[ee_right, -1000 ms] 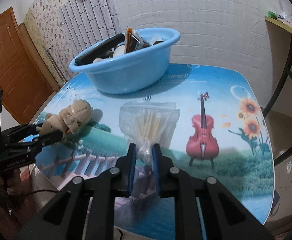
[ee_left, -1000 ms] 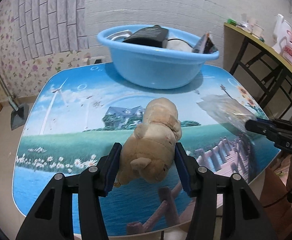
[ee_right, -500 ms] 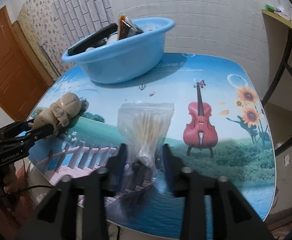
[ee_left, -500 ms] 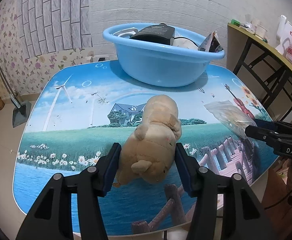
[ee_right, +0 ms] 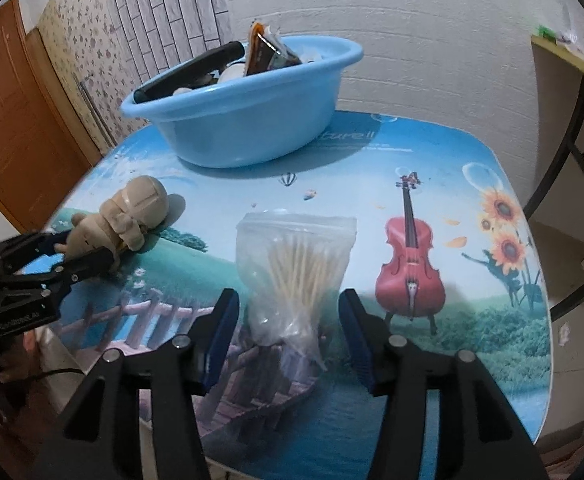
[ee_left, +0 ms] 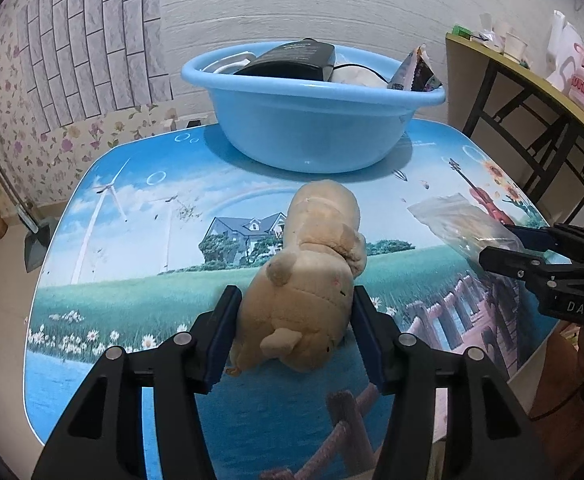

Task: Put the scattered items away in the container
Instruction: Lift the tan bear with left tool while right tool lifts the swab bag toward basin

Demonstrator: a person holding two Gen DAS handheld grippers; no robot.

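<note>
A tan plush toy [ee_left: 312, 276] lies on the picture-printed table [ee_left: 139, 240], and my left gripper [ee_left: 296, 336] is shut on its near end. The toy also shows in the right wrist view [ee_right: 125, 216]. A clear bag of cotton swabs [ee_right: 296, 268] lies on the table between the open fingers of my right gripper [ee_right: 287, 328], which do not touch it. The bag shows at the right in the left wrist view [ee_left: 460, 220]. A blue basin [ee_left: 312, 120] stands at the far side of the table and holds a black box, a cable and a snack packet.
A dark-framed side table [ee_left: 532, 92] with cups and pink items stands to the right. A brown door [ee_right: 7, 120] is at the left. The brick wall [ee_right: 412, 20] runs just behind the basin [ee_right: 247, 112]. The table's near edge lies under both grippers.
My right gripper has opened and let go of the swab bag, which now rests on the table. My left gripper stays shut on the plush toy and has shifted slightly.
</note>
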